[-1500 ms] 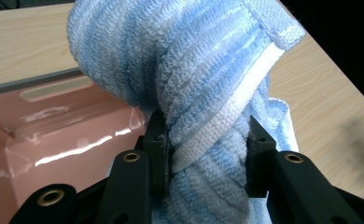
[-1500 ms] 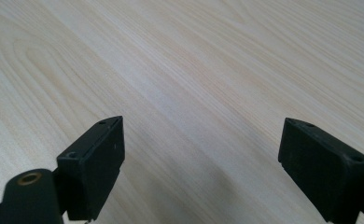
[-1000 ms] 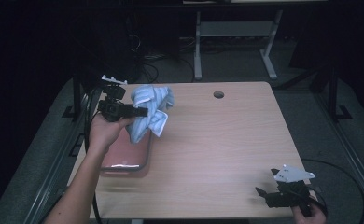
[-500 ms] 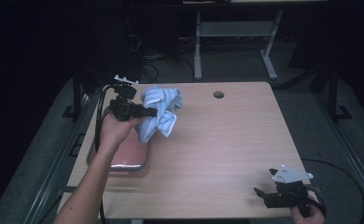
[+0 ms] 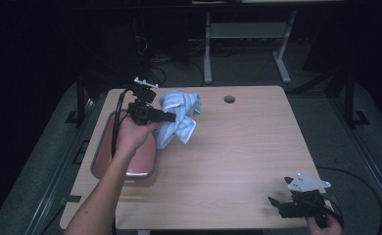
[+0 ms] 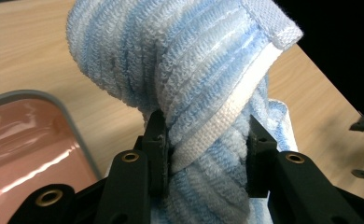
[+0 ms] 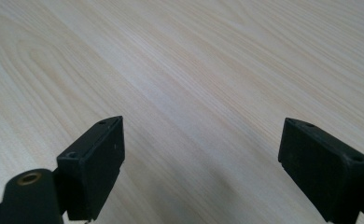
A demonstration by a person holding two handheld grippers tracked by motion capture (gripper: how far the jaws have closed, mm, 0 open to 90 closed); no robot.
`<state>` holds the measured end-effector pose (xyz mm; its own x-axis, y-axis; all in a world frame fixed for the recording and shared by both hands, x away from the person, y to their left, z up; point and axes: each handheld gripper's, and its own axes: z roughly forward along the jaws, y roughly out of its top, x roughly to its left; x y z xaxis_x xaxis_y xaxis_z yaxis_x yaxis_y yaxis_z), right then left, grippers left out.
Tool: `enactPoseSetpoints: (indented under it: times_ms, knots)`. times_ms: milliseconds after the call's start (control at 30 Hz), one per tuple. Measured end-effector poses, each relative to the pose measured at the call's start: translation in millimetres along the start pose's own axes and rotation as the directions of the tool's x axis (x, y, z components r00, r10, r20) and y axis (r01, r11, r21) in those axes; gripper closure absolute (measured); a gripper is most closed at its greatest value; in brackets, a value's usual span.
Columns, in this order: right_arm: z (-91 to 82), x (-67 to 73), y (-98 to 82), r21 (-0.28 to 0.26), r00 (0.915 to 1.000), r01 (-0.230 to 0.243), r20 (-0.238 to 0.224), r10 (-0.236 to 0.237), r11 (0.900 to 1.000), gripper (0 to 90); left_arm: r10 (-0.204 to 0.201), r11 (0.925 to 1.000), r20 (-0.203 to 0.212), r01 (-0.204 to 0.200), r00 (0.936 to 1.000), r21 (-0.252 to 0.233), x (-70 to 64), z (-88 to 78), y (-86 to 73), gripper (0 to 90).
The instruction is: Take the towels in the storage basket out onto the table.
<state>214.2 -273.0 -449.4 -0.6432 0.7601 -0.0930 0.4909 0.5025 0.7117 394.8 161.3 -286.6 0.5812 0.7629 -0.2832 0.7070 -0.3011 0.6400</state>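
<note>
You are holding a bunched blue-and-white striped towel (image 5: 178, 117) in the left gripper (image 5: 171, 117), left of centre in the upper half of the high view, above the far left part of the light wooden surface (image 5: 238, 147). In the left gripper view the towel (image 6: 189, 84) is filling the centre of the frame, and the two black fingers (image 6: 157, 154) are pressing on its twisted neck from both sides, so the gripper (image 6: 207, 158) is clamping the cloth. The towel's loose end is hanging down toward the surface, just right of a grey-rimmed tray with a reddish floor (image 5: 100, 152), which is lying at the surface's left edge under your left forearm; the tray (image 6: 75, 135) is also showing at the left of the left gripper view. At the lower right of the high view, your right gripper (image 5: 275, 204) is resting low at the near right corner of the surface, well apart from the towel. In the right gripper view its fingers (image 7: 98, 163) are standing wide apart with nothing between them, and bare wood grain is lying ahead of that gripper (image 7: 201, 163).
</note>
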Motion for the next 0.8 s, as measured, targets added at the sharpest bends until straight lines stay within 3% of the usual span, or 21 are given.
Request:
enactPoseSetpoints:
  times_ms: [333, 800]
  knots:
    - [1.3, -7.7, -5.3, 0.004, 0.9997, -0.026, 0.000, 0.026, 1.000, 13.9, 0.020, 0.9994, 0.025, -0.021, 0.9995, 0.029, -5.4, 23.5, 10.2, 60.9]
    - [4.7, -12.1, -6.2, 0.022, 0.9987, -0.048, 0.016, 0.048, 0.999, 13.9, 0.038, 0.9983, 0.060, -0.041, 0.9975, 0.042, -15.5, 44.1, 24.6, 60.4]
